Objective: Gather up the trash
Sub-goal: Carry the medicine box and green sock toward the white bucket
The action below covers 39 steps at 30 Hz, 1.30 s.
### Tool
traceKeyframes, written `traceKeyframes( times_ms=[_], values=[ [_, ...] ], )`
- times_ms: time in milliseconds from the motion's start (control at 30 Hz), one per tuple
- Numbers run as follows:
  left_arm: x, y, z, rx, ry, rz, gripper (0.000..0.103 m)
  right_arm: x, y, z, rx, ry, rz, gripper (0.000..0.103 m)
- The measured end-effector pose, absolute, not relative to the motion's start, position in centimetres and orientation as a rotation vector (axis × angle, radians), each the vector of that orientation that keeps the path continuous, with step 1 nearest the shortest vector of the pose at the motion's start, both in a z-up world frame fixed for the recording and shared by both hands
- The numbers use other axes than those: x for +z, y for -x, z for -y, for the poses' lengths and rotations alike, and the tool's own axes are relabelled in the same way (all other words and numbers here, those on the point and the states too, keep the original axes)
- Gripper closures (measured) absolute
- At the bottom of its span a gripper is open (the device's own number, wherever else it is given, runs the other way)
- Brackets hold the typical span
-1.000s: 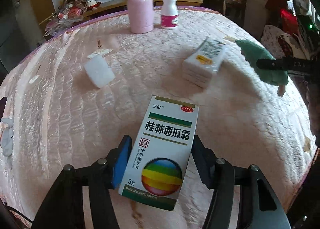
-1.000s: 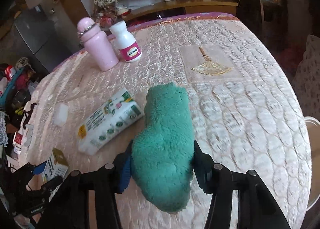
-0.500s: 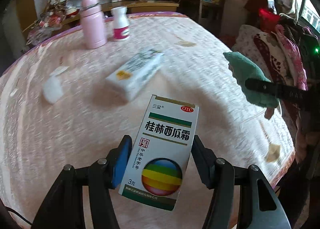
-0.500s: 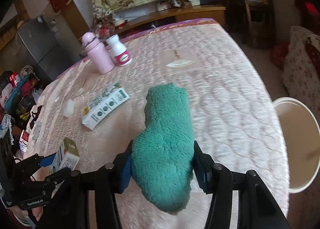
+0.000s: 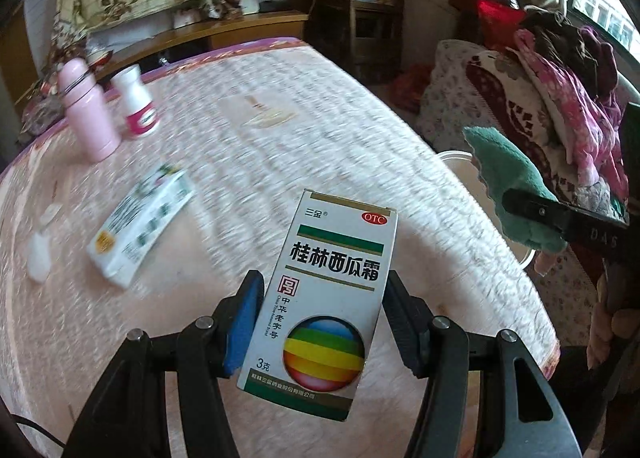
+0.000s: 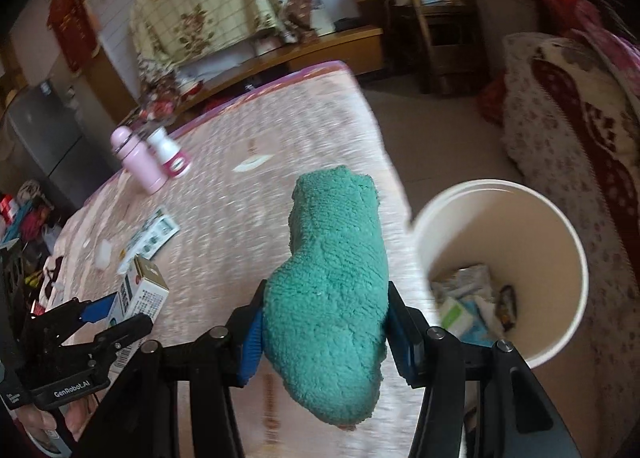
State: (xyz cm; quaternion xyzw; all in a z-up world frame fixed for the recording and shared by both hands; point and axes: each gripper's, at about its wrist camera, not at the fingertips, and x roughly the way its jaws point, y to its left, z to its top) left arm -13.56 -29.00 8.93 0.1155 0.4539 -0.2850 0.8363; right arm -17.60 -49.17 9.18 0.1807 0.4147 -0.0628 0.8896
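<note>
My left gripper [image 5: 320, 322] is shut on a white medicine box [image 5: 320, 298] with a rainbow ball print, held above the pink quilted table [image 5: 280, 161]. My right gripper [image 6: 324, 322] is shut on a green fluffy sock [image 6: 332, 282], held over the table's right edge, next to a white bin [image 6: 568, 242] with several scraps inside. The sock [image 5: 508, 185] and the bin rim [image 5: 452, 155] also show at the right in the left wrist view. The box [image 6: 140, 294] in the left gripper [image 6: 116, 318] shows at the lower left in the right wrist view.
On the table lie a white tissue pack [image 5: 140, 221], a small white pad [image 5: 40, 262], a pink flask [image 5: 86, 113] and a white pill bottle [image 5: 136, 101]. A chair piled with clothes [image 5: 560, 97] stands right of the table.
Both grippers have swung right with their loads, toward the table's right edge. The white bin has come fully into the right wrist view.
</note>
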Motion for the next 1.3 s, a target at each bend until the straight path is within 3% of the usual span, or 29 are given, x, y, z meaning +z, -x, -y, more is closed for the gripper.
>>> traceKeyframes(
  times_ms=[567, 1300],
  values=[
    [8.2, 13.5, 39.4, -0.675, -0.310, -0.941, 0.041, 7.2, 21.1, 58.8, -0.288, -0.498, -0.847, 0.047],
    [7.0, 12.6, 43.8, -0.684, -0.318, -0.957, 0.041, 5.9, 21.1, 60.5, -0.340, -0.524, -0.837, 0.047]
  ],
)
